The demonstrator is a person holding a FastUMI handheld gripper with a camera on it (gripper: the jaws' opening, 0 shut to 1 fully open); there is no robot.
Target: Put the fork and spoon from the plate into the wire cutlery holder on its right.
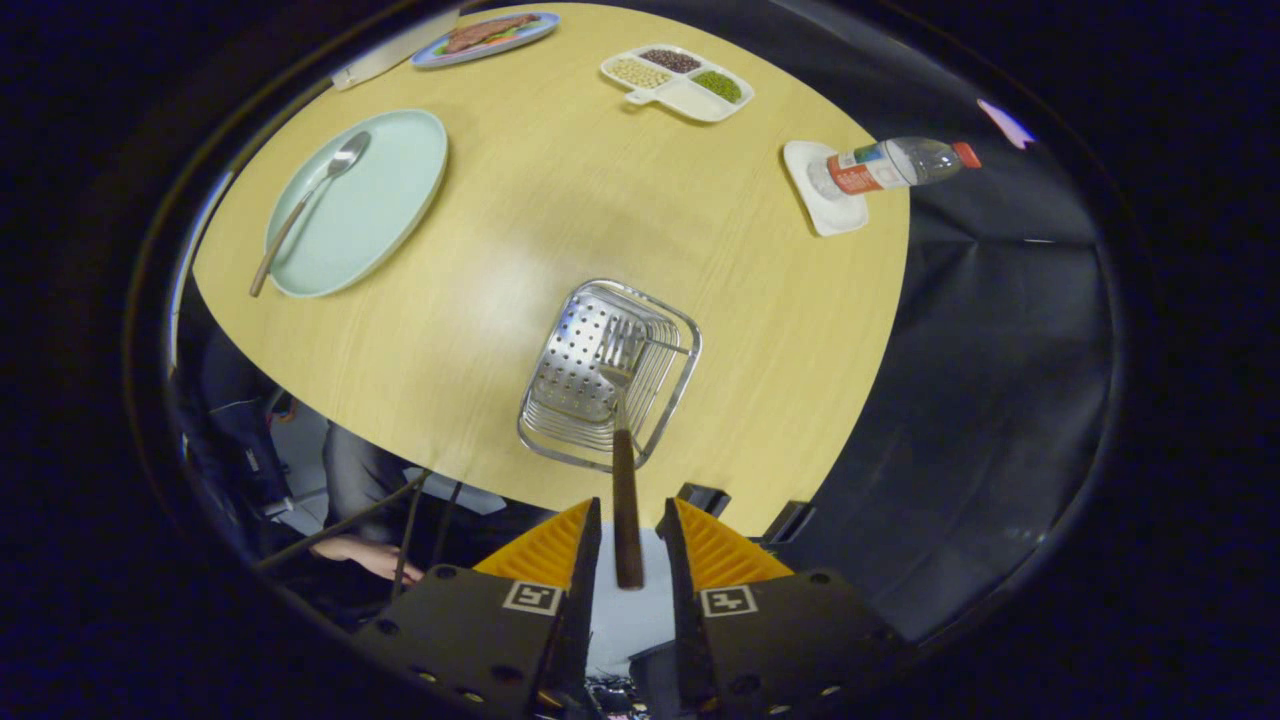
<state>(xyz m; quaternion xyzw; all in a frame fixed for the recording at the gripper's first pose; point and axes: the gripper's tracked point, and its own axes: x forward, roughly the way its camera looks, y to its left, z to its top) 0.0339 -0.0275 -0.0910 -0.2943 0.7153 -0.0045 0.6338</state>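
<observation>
A: Pale wood, that counter, with the wire cutlery holder sitting out from its near edge, just ahead of the tongs.

B: And the fork?

A: Its dark handle stands in the gap between the two fingers, tines pointing down into the holder's mouth. The fingers look spread a little wider than the handle, so I judge the tongs released rather than clenched; the fork seems to be resting in the holder already, leaning on its rim.

B: Why held so straight above the basket?

A: Probably so the tines clear the wire rim and the fork drops upright instead of tipping out. The perforated steel plate inside gives it something to stand against.

B: What's left?

A: The spoon. It lies on the green plate, well off to the left of the holder, bowl toward the far rim and handle sticking out past the near rim. That overhang should make the handle easy to pinch.

B: Anything in the way?

A: No. A bottle on a small white tray and a divided dish of beans sit far beyond.
</observation>
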